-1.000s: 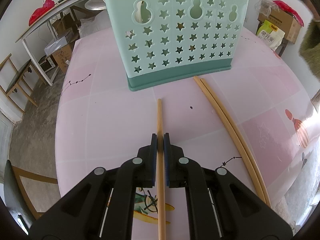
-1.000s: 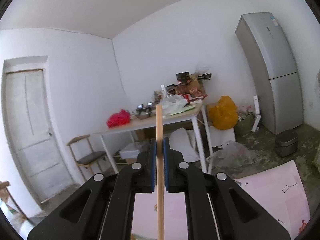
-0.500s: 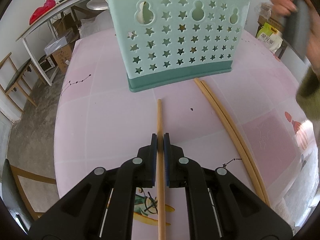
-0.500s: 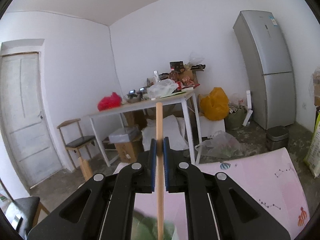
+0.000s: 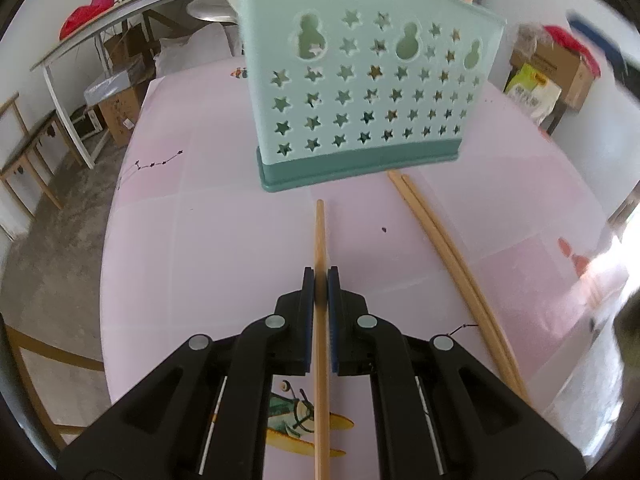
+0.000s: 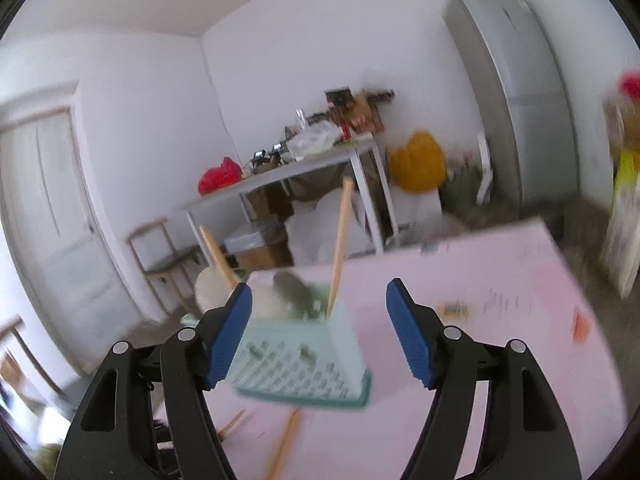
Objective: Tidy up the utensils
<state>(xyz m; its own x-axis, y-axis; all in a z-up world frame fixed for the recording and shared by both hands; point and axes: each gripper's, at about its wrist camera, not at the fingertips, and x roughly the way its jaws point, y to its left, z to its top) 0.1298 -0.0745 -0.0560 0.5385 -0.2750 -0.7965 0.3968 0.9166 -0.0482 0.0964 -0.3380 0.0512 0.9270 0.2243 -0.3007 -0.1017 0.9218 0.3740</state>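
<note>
My left gripper (image 5: 320,276) is shut on a wooden chopstick (image 5: 319,236) that points at the mint star-holed utensil basket (image 5: 360,104) on the pink table (image 5: 200,240). Two more chopsticks (image 5: 448,248) lie side by side to the right. My right gripper (image 6: 319,312) is open and empty above the basket (image 6: 304,356). A chopstick (image 6: 339,248) stands in the basket's right end. Another wooden handle (image 6: 218,256) and ladle-like utensils lean at its left.
A chopstick (image 6: 285,444) lies on the table in front of the basket in the blurred right wrist view. Beyond the table are a white side table (image 6: 288,172), a wooden stool (image 6: 160,256), a fridge (image 6: 516,92) and cardboard boxes (image 5: 552,64).
My right gripper has opened and let go of its chopstick, which now stands in the basket, and it has drawn back. My left gripper still holds its chopstick in the same place.
</note>
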